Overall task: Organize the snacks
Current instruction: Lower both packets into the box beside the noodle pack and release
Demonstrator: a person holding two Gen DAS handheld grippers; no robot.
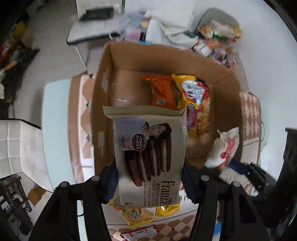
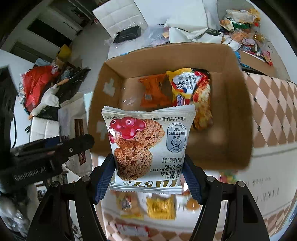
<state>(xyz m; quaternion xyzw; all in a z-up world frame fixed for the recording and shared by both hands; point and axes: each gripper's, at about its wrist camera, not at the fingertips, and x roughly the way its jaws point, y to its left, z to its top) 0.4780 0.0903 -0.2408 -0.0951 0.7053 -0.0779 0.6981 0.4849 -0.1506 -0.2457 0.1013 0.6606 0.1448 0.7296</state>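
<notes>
My left gripper (image 1: 149, 170) is shut on a beige Franzzi chocolate cookie pack (image 1: 148, 148) and holds it over the near edge of an open cardboard box (image 1: 104, 77). My right gripper (image 2: 148, 172) is shut on a white cranberry oat cookie packet (image 2: 146, 140), held above the same box (image 2: 232, 61). Inside the box lie an orange packet (image 1: 163, 92) and a yellow-red snack bag (image 1: 196, 100); they also show in the right wrist view, the orange packet (image 2: 154, 90) and the yellow-red bag (image 2: 193, 90). The right gripper with its white packet (image 1: 224, 148) shows at right in the left wrist view. The left gripper (image 2: 55, 150) shows at left in the right wrist view.
Small yellow snack packets (image 1: 137, 215) lie on the table below the grippers, also in the right wrist view (image 2: 159, 205). A pile of mixed snacks (image 2: 245, 31) sits at the far right. A checkered cloth (image 2: 274, 103) covers the table. White chairs (image 2: 115, 16) and floor clutter (image 2: 40, 87) stand at left.
</notes>
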